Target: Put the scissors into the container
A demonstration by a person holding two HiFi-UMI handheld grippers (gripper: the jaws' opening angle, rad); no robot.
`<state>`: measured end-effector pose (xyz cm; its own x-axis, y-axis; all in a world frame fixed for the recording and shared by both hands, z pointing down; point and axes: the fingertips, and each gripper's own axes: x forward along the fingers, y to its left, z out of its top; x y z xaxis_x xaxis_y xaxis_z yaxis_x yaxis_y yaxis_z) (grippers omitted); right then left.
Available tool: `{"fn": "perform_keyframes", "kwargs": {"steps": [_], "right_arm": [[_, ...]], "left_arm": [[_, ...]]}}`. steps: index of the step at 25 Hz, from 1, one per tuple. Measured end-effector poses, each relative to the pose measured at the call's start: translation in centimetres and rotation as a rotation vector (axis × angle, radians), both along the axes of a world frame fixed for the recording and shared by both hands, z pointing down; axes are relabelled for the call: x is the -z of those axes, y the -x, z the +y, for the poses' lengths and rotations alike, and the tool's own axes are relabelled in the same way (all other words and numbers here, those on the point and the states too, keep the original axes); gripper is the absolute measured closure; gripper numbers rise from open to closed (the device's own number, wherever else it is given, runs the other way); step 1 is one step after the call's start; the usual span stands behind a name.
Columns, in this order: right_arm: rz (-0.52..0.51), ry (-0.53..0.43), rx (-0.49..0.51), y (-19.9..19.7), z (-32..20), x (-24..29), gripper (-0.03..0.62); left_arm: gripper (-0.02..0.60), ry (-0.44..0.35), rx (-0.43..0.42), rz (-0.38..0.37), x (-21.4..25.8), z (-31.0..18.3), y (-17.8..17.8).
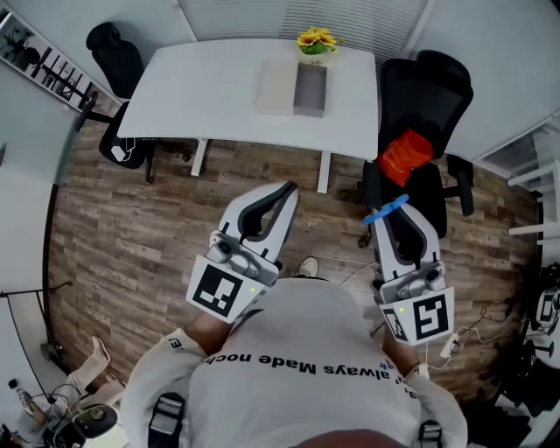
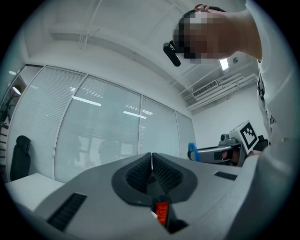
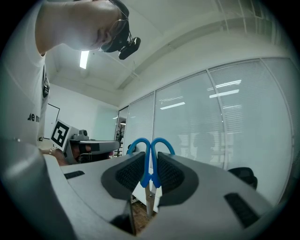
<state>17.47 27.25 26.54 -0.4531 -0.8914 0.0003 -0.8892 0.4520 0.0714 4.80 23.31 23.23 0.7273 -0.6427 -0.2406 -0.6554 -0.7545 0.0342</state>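
An office: a white desk (image 1: pixel 219 87) at 12 o'clock, a black swivel chair (image 1: pixel 116 54) at 11, another (image 1: pixel 430 96) at 1, wood floor (image 1: pixel 122 236), blind-covered glass walls (image 2: pixel 103 136).

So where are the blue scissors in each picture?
Head view: the blue scissors are right of centre, at the tip of the right gripper.
Left gripper view: only a blue bit shows, right of the middle, on that same gripper's tip.
Right gripper view: dead centre, pinched between the jaws.
Shared landmark: the window blinds behind.
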Motion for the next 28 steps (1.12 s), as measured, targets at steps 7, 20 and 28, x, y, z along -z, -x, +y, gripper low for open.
{"fn": "perform_keyframes", "kwargs": {"steps": [7, 20, 28], "right_arm": [[-0.027, 0.024, 0.017, -1.8, -1.7, -1.4, 0.502], [-0.030, 0.034, 0.014, -2.8, -6.8, -2.2, 0.502], [-0.024, 0.046, 0.016, -2.2, -12.4, -2.3, 0.502]], "left_arm": [[0.558, 0.031, 0.023, -0.004, -1.3, -1.3, -1.6], [0.558, 0.036, 0.037, -0.003, -2.0, -6.3, -2.1], [0.558, 0.046, 0.036, 0.005, -2.2, -12.1, -1.6]]}}
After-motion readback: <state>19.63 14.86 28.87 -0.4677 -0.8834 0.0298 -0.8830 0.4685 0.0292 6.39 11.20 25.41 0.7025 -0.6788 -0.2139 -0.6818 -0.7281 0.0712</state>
